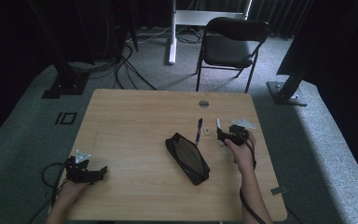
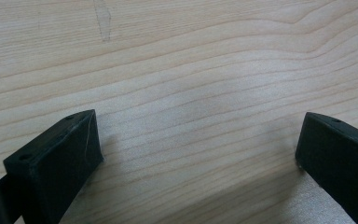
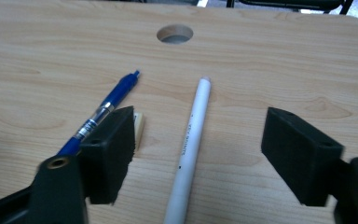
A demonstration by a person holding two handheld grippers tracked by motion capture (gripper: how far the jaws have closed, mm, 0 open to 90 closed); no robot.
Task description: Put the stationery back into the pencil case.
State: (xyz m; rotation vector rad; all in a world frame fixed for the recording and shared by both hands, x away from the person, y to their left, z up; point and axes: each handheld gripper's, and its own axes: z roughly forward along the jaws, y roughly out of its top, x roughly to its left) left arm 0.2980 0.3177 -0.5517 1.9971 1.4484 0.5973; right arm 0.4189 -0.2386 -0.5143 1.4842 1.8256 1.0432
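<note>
Straddling the slim white plastic pen point(image 3: 190, 144) at the table's point(image 1: 130, 116) far right, the right gripper point(image 3: 198, 149) has jaws apart, not yet touching. Light, stiff and smooth, it may roll; grip mid-barrel. The left gripper point(image 2: 198, 154) rests open, near left.

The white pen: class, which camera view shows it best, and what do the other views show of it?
The right gripper view: the white pen lies large between the open jaws, faint print legible. The high view shows it as a small white sliver at the right gripper. The left gripper view looks at the bare table.
</note>
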